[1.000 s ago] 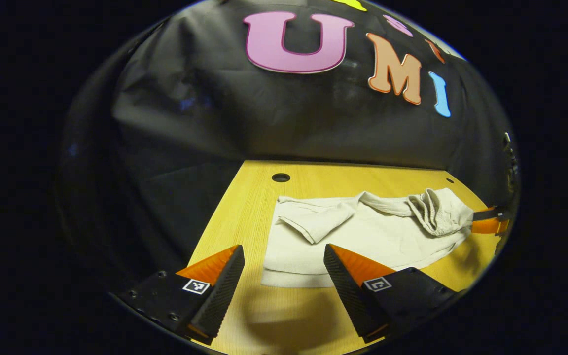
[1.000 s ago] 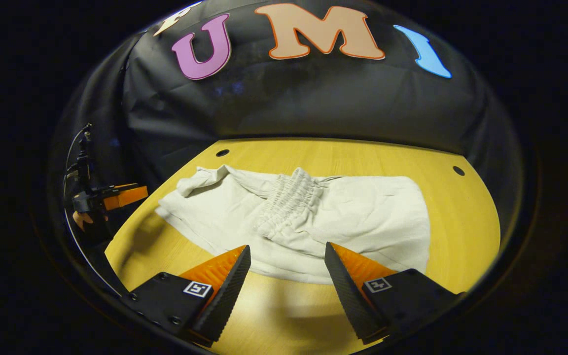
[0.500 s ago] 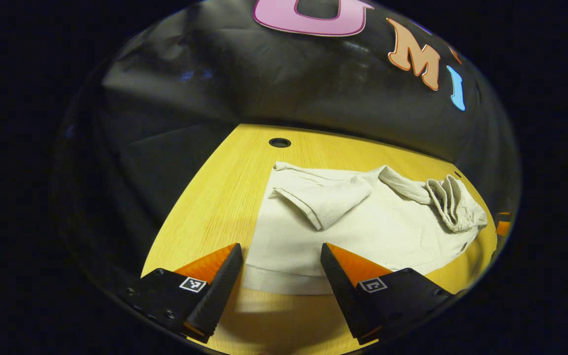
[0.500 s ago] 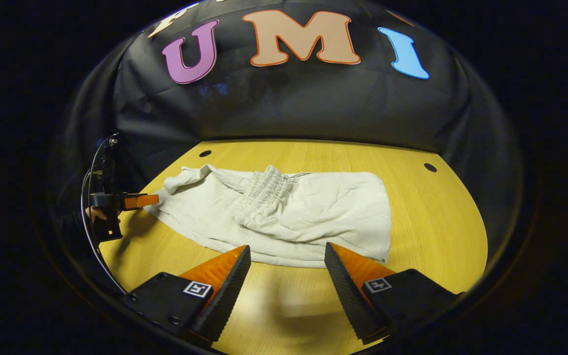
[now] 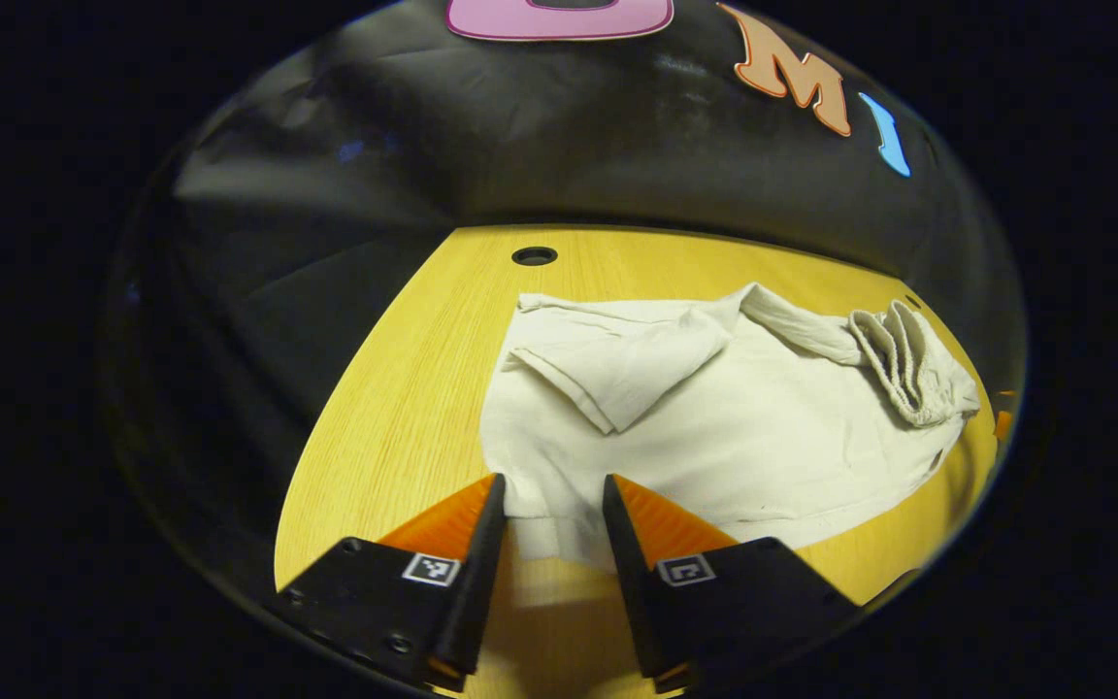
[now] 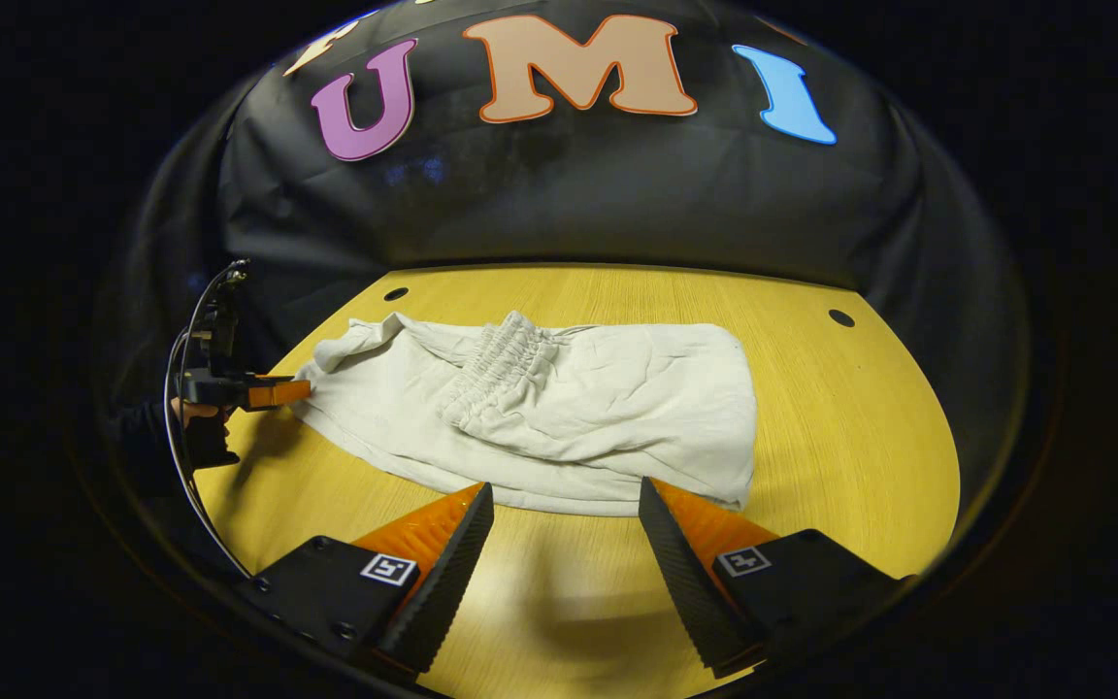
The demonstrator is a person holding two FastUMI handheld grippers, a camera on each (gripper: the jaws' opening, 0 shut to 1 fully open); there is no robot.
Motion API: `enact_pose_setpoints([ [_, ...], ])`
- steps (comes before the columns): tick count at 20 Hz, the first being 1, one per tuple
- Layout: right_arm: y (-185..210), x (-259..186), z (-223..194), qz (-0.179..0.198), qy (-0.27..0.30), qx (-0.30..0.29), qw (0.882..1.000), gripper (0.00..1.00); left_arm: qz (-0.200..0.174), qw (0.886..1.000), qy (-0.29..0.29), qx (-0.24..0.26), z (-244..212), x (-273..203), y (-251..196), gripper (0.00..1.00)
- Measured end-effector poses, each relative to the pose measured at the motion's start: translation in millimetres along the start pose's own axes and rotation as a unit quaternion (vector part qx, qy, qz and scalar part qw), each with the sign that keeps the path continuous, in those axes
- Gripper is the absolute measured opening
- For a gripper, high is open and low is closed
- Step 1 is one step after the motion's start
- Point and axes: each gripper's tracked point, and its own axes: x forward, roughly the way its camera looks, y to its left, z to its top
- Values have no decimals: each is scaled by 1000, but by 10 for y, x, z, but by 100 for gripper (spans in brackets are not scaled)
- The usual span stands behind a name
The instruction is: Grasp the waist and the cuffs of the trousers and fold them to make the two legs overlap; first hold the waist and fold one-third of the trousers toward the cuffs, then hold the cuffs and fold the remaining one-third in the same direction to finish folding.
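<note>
Left gripper view: my left gripper [image 5: 549, 500] sits low over the yellow wooden worktop [image 5: 404, 408] at the near left corner of the pale trousers [image 5: 714, 427]. My jaws stand part way closed, one on each side of the cloth's hem at that corner; the fabric edge lies in the gap between them, but I cannot tell whether both fingers press on it. Further right the trousers lie spread on the worktop, with one cuff [image 5: 608, 364] folded back over the cloth as a loose flap, and at the far right the gathered elastic waist [image 5: 908, 359] lies doubled over onto the legs. A round hole [image 5: 534, 256] in the worktop sits just beyond the far left corner of the trousers.

Right gripper view: at the left edge a hand [image 6: 192, 416] holds my left gripper [image 6: 278, 393], its tip touching the left end of the trousers [image 6: 617, 408]. The ruched waist [image 6: 496, 364] lies across the middle of the garment, and the right end is a smooth, rounded fold. My right gripper [image 6: 564, 510] hovers with its jaws wide apart, gripping nothing, just in front of the near edge of the cloth, over bare worktop [image 6: 870, 427]. No containers are on it.
</note>
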Motion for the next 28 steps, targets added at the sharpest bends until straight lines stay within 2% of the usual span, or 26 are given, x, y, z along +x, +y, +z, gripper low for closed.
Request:
enact_pose_setpoints([
  [1,-21,-1,-1,1,0,1,1000,97,0,1000,1,-7,-17,-15,-28,38],
  [5,-108,-35,32,2,-7,5,1000,97,5,997,-29,-68,20,-13,-72,1],
  [8,-224,-96,50,1,-8,4,1000,96,16,990,-27,-136,46,-38,-69,0],
  [10,-333,-156,79,-1,-13,1,1000,96,11,985,-43,-168,165,-90,-104,0],
  [17,-657,-322,120,1,-28,16,999,96,-22,984,-95,-151,801,-340,-576,0],
  [28,-1256,-634,132,-9,-54,43,998,96,-95,977,-147,-124,1569,-570,-1772,0],
])
